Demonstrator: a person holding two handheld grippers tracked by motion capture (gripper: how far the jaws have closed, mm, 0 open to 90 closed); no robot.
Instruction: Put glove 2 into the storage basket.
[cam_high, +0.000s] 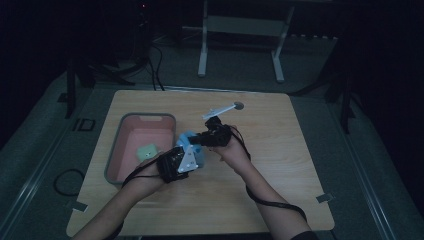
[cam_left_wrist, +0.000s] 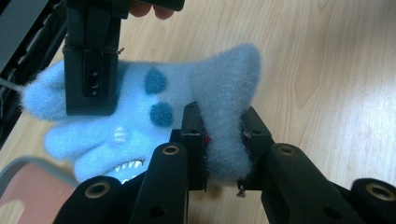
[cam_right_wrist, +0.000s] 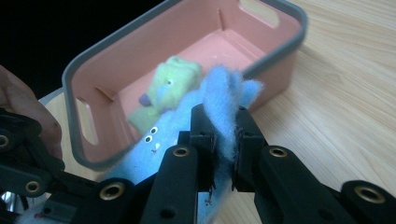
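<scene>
A fuzzy light-blue glove (cam_high: 192, 146) with dark blue spots and a toothy mouth hangs stretched between both grippers, just right of the pink bin (cam_high: 147, 116). In the left gripper view, my left gripper (cam_left_wrist: 222, 122) is shut on one fluffy end of the blue glove (cam_left_wrist: 187, 91), and the right gripper (cam_left_wrist: 91, 70) clamps the other end. In the right gripper view, my right gripper (cam_right_wrist: 224, 122) pinches a fold of the blue glove (cam_right_wrist: 219, 84) in front of the bin (cam_right_wrist: 275, 77). From above, the left gripper (cam_high: 172, 165) and right gripper (cam_high: 215, 135) sit close together.
A green plush item (cam_high: 147, 151) lies inside the grey-rimmed pink bin, also seen blurred as a green item (cam_right_wrist: 170, 88). A white strip (cam_high: 219, 111) lies near a round hole (cam_high: 238, 105) at the table's back. Bare wood spreads to the right and front.
</scene>
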